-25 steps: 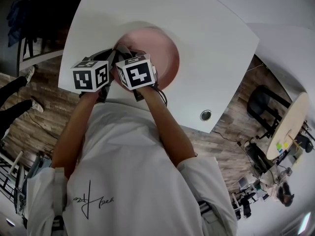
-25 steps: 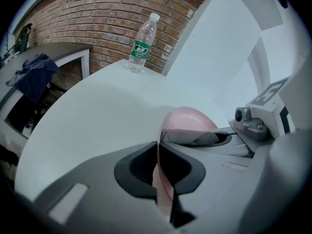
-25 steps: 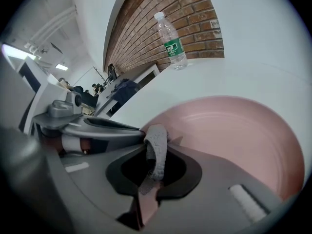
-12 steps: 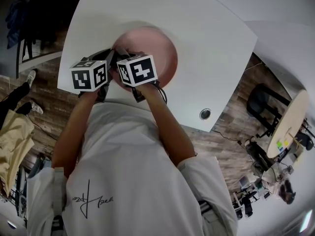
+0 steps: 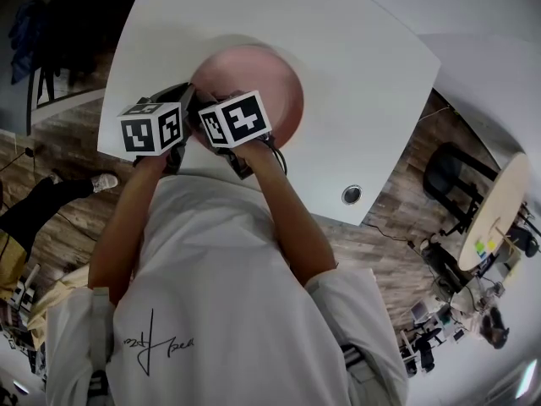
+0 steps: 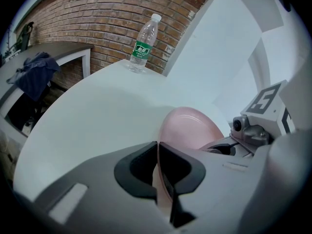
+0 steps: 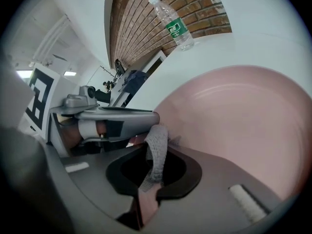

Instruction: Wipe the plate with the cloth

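Note:
A pink plate [image 5: 258,79] is tilted up off the white table [image 5: 363,83]. My left gripper [image 6: 157,152] is shut on the plate's [image 6: 195,128] near rim, which runs edge-on between the jaws. The right gripper [image 7: 153,162] is shut on a grey knitted cloth [image 7: 157,145], which rests against the plate's [image 7: 243,121] inner face near its rim. In the head view both marker cubes sit side by side over the plate's near edge, the left gripper [image 5: 182,100] just left of the right gripper [image 5: 213,96]; the cloth is hidden there.
A clear water bottle [image 6: 144,42] with a green label stands at the far edge of the table, also visible as the bottle [image 7: 175,24] in the right gripper view. A brick wall [image 6: 97,18] rises behind it. A round cable hole [image 5: 352,196] is near the table's front edge.
Both grippers and the plate have shifted slightly left and up. A person's legs on the floor at the left have moved.

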{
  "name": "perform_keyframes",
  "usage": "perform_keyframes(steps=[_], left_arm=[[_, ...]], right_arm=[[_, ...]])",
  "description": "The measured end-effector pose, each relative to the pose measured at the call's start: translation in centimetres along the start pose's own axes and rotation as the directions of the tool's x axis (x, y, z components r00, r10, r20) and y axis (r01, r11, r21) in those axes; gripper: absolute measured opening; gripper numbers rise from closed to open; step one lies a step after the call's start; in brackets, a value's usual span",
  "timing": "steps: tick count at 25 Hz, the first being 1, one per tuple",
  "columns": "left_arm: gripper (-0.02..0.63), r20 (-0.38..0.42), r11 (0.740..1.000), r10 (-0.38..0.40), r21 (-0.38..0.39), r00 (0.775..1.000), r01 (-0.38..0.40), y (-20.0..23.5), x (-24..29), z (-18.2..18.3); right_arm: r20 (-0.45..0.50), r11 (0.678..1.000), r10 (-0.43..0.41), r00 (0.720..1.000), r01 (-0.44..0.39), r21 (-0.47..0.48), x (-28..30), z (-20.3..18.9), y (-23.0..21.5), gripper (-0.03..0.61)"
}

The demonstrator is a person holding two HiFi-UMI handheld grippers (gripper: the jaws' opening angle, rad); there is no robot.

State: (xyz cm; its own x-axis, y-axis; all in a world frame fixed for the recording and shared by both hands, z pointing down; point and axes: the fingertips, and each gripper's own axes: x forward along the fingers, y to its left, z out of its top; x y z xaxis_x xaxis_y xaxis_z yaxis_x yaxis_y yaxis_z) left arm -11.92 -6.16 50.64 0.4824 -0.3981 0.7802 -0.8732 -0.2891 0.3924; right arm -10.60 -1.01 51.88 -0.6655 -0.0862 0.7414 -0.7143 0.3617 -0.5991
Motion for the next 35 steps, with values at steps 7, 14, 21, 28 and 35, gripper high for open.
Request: perform_keyframes(steps=[7,14,21,28,35], left_arm=[[0.026,0.004,1.0,-0.001,-0.005,1.0,0.001,0.2,0.0,0.0],[0.026,0.006,1.0,0.0,-0.001,1.0,0.0,-0.1,-0.1,-0.1],[0.026,0.002,1.0,-0.003,-0.003,1.0,0.003,-0.1,0.1,-0.1],[0.026,0.007,1.0,-0.003,-0.001,1.0,0.003,0.1,0.1,0.1],[0.026,0.007,1.0,0.0,-0.001,1.0,0.0,0.2,0.1,0.1]], right_arm=[[-0.086,0.997,0.068,0.994,-0.07,-0.027,0.2,-1.5,0.9,0.037],[-0.177,0.989,0.131,0.975,-0.142,-0.052,-0.2,-3.3,1.3,0.037],[-0.232,0.982,0.155,0.96,-0.175,-0.068,-0.4,-4.2,1.4,0.037],[-0.281,0.975,0.176,0.943,-0.207,-0.086,-0.6,-5.1,1.6,0.037],[-0.338,0.962,0.201,0.919,-0.251,-0.109,-1.2,-6.3,1.6,0.037]])
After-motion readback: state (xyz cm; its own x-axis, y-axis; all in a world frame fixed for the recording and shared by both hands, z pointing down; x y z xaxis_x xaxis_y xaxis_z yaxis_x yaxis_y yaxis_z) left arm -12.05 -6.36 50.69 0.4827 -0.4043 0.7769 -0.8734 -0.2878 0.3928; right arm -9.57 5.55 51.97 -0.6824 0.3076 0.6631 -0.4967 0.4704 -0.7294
